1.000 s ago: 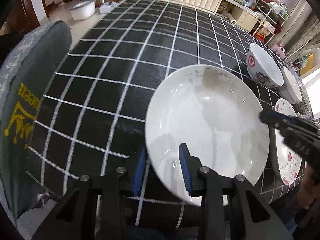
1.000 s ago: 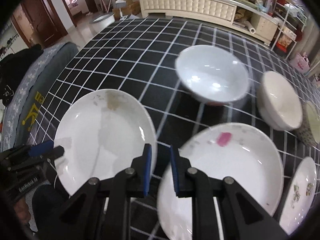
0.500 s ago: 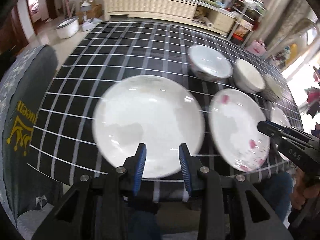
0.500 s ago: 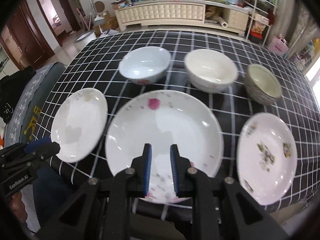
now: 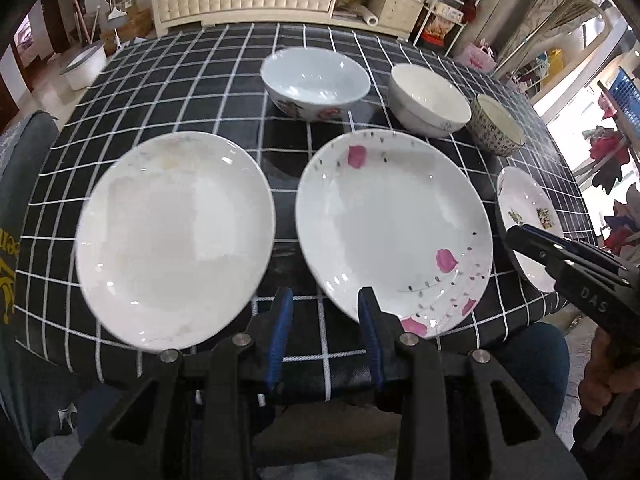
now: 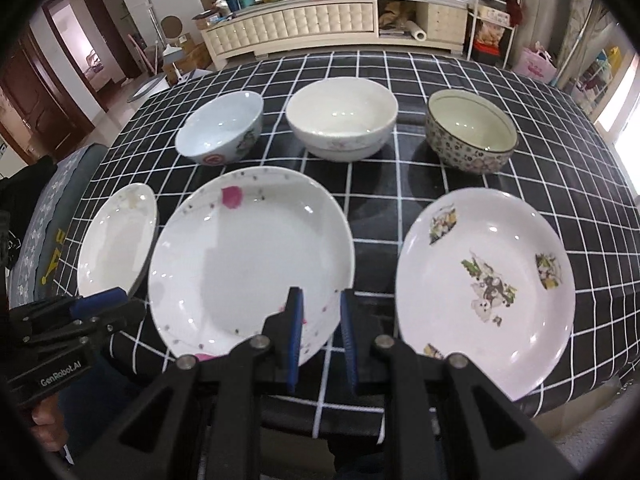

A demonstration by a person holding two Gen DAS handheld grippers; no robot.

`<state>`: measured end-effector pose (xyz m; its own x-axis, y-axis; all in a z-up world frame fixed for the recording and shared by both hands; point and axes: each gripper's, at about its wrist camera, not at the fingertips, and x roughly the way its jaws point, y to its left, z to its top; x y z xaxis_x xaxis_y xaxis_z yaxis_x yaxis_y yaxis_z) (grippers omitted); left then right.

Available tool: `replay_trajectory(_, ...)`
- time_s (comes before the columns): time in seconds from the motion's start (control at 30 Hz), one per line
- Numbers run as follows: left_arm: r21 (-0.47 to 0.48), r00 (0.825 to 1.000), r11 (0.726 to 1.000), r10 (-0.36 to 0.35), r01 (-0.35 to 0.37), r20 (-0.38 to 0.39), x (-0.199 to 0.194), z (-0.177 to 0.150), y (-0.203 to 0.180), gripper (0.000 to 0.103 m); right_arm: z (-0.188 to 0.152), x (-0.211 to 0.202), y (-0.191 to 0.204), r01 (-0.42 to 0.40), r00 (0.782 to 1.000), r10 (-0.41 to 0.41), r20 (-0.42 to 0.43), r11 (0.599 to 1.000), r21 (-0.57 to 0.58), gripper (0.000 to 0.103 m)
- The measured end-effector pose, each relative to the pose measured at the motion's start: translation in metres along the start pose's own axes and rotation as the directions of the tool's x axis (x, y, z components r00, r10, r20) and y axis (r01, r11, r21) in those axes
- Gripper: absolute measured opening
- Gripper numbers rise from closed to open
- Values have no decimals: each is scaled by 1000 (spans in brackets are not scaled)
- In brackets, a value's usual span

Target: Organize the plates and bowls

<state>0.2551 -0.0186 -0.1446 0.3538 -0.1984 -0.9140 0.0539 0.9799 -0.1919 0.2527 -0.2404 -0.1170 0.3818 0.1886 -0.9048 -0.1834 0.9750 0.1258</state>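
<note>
Both the left gripper (image 5: 325, 322) and right gripper (image 6: 320, 332) hang empty, jaws slightly parted, over the pink-flowered plate (image 5: 394, 222) (plain plate (image 5: 174, 240) beside it); its near rim overhangs the table (image 5: 192, 76) edge, so a clumsy pinch could tip it off

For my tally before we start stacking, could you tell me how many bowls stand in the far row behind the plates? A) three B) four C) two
A: three bowls stand in the far row, the pale blue bowl, the cream bowl and the speckled bowl, with three plates in front.
</note>
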Motion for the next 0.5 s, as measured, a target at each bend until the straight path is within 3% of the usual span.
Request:
replay_trajectory(0.3,-18,1000,1000,-21,20,-22,28,13,-2,31,11,25,-4,7,1000,-7,-19,1000,-14,22)
replay_trajectory(0.5,-13,998,1000,4,-4,-56,45,17,2,29,18,35,-4,25,1000,-25,-12,999,-26,23)
